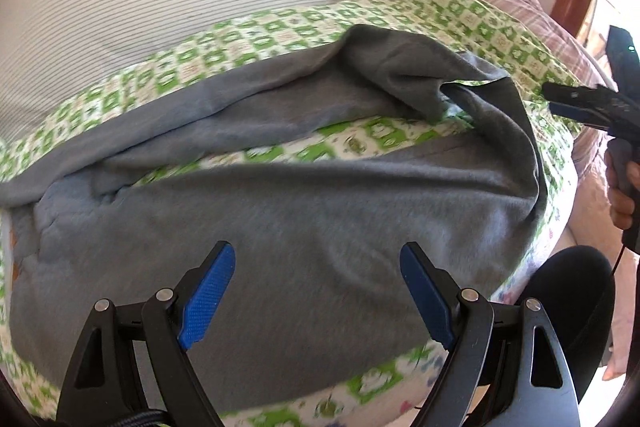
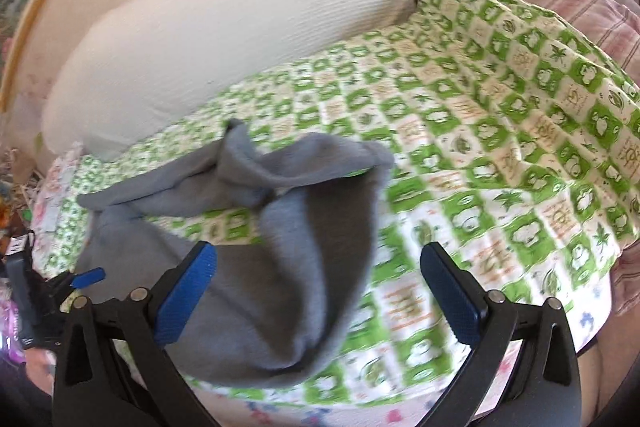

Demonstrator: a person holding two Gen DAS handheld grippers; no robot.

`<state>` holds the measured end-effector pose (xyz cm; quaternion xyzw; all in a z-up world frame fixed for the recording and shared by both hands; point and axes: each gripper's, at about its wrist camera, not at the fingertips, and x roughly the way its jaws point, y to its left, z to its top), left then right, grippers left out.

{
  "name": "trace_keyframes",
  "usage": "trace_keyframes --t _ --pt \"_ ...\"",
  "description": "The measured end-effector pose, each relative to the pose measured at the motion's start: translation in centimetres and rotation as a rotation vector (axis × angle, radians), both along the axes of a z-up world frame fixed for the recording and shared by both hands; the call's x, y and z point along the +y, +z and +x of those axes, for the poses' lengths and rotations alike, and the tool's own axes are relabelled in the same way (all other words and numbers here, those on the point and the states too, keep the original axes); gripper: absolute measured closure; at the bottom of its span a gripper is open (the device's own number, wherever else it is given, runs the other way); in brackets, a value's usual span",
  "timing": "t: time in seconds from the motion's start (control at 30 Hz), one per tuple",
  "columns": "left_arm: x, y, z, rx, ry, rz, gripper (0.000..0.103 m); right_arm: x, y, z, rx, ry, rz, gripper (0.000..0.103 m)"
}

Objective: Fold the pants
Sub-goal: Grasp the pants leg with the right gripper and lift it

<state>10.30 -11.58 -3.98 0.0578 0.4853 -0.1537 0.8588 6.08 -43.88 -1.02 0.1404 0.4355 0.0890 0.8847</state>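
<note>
The grey pants (image 1: pixel 304 227) lie rumpled on the green-checked bedsheet (image 2: pixel 500 131), far leg doubled back. Left gripper (image 1: pixel 316 291) and right gripper (image 2: pixel 318 291) hover wide, holding nothing. A careless pinch could catch the sheet too, or set a crooked fold.

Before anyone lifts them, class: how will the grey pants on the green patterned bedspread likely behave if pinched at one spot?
The grey pants will probably flop: one leg already lies bunched and creased. The fleecy cloth looks soft and fairly light, so it should drape from a pinch. It likely won't slide much on the bedspread, cloth on cloth.
</note>
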Motion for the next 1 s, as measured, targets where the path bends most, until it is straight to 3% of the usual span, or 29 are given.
trace_keyframes --t 0.1,0.3,0.37,0.43,0.47,0.63,0.73,0.77,0.83,0.87,0.93,1.0 --pt "-1.1 -0.3 1.6 0.008 -0.039 0.011 0.018 -0.8 -1.4 1.8 0.055 -0.017 0.011 0.027" --pt "-2.5 -1.3 5.0 0.056 -0.079 0.028 0.018 -2.5 -4.3 4.5 0.101 -0.057 0.121 0.039" --pt "-3.0 -1.3 5.6 0.06 -0.084 0.032 0.018 -2.6 -5.2 5.5 0.103 -0.055 0.154 0.048" --pt "-3.3 -1.2 5.8 0.056 -0.091 0.035 0.018 -2.3 -6.0 6.1 0.128 -0.052 0.175 0.092" --pt "-3.4 -1.1 5.9 0.053 -0.094 0.037 0.018 -2.7 -6.3 6.1 0.135 -0.079 0.174 0.098" --pt "-3.3 -1.3 5.8 0.052 -0.105 0.048 0.018 -7.6 -4.7 3.0 0.07 -0.284 0.13 0.098" --pt "-3.2 -1.5 5.8 0.054 -0.109 0.054 0.018 -10.5 -5.1 0.8 0.105 -0.359 0.13 0.096" --pt "-3.2 -1.5 5.8 0.052 -0.109 0.06 0.018 -11.0 -5.5 0.4 0.138 -0.366 0.113 0.091" --pt "-3.0 -1.5 5.8 0.047 -0.11 0.071 0.018 -11.4 -5.6 -0.6 0.162 -0.396 0.053 0.07" --pt "-2.9 -1.3 5.8 0.043 -0.11 0.077 0.018 -11.6 -5.2 -1.0 0.16 -0.407 0.036 0.067" --pt "-2.5 -1.1 6.1 0.032 -0.113 0.095 0.018 -11.6 -3.7 -1.7 0.117 -0.412 0.017 0.059" --pt "-2.2 -0.8 6.4 0.018 -0.116 0.116 0.018 -11.2 -1.8 -1.8 0.038 -0.347 0.025 0.049"
